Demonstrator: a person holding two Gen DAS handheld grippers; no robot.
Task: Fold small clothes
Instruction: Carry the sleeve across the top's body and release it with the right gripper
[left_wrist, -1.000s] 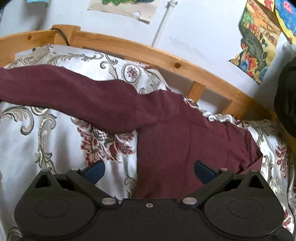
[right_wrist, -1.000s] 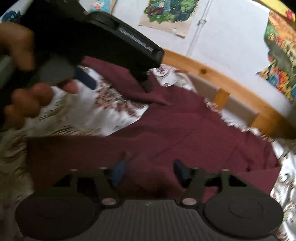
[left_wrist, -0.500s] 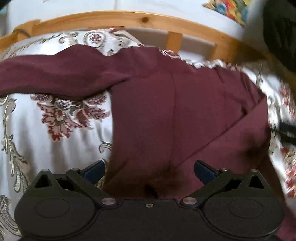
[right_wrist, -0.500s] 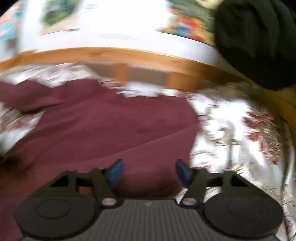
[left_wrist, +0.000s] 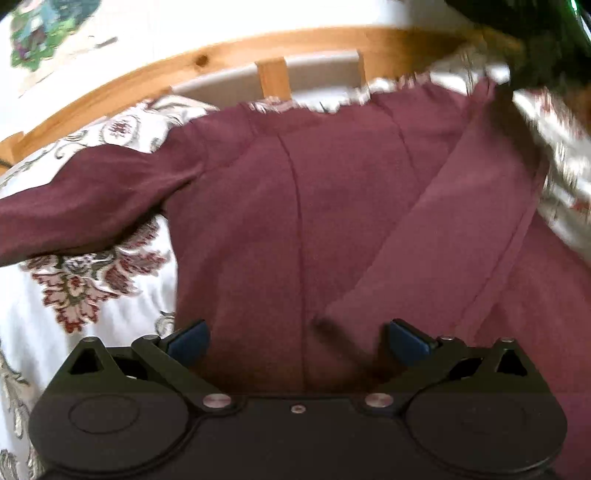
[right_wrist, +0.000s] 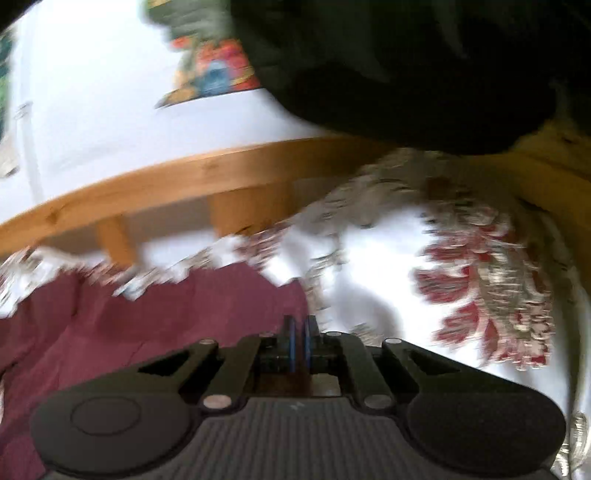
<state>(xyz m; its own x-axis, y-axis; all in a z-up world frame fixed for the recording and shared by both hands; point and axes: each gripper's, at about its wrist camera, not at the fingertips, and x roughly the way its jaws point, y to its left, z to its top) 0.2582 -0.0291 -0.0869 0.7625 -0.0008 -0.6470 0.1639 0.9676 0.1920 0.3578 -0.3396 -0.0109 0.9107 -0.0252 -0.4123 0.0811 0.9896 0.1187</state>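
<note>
A maroon top (left_wrist: 295, 206) was spread on the patterned bedspread (left_wrist: 85, 302), near the wooden rail (left_wrist: 199, 59). One sleeve (left_wrist: 92, 199) was stretched out sideways; the other was folded diagonally across the body. The left gripper (left_wrist: 297, 336) was held released above the hem. The right gripper (right_wrist: 299, 345) was clenched at the top's edge; whether cloth was pinched could not be told

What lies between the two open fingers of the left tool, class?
In the left wrist view, the maroon garment fills the gap of the left tool: its body panel with a centre seam, lying on the floral bedspread.
</note>
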